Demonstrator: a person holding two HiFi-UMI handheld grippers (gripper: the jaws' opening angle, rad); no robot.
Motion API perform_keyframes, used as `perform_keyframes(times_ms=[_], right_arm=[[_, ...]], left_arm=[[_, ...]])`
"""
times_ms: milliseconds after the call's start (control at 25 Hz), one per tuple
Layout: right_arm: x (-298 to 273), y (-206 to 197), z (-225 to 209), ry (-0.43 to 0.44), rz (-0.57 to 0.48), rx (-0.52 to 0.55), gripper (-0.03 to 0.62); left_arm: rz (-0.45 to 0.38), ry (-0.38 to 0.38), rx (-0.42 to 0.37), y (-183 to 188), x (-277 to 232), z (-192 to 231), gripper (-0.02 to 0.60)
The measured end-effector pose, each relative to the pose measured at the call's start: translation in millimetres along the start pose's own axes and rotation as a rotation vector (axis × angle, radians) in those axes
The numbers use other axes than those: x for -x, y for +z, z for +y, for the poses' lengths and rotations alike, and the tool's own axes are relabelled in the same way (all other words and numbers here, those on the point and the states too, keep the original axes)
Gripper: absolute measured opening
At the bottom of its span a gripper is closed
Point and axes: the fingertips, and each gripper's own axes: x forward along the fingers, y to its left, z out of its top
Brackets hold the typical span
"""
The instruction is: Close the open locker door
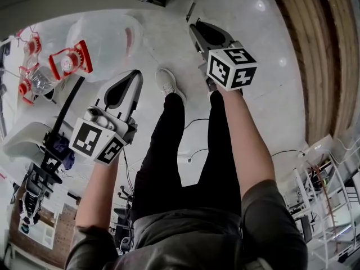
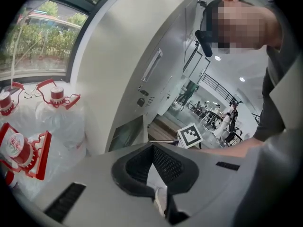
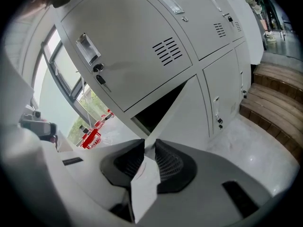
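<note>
Grey-white locker door (image 3: 189, 110) stands open ahead of right gripper (image 3: 149, 143), swung out from dark opening (image 3: 158, 105) in the lower row. We call it the approach step, no contact yet. Right gripper jaws are narrowly apart w/ only pale door edge and floor showing thru the gap, nothing held. Left gripper (image 2: 152, 146) has tips together, empty, off by water bottles (image 2: 57, 112). Next, we reckon: reach door's outer face, push till flush. How it hangs or latches we can't see (head view gives legs + floor only), and door's foot is cut off by gripper body.
</note>
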Motion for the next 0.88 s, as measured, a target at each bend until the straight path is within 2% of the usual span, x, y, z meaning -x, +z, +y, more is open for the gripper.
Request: perform_keyframes(times_ms=[880], right_arm=[[-63, 24, 40, 0.07, -0.041, 0.026, 0.081]], left_arm=[[0.018, -0.04, -0.031, 10, -1, 14, 0.011]])
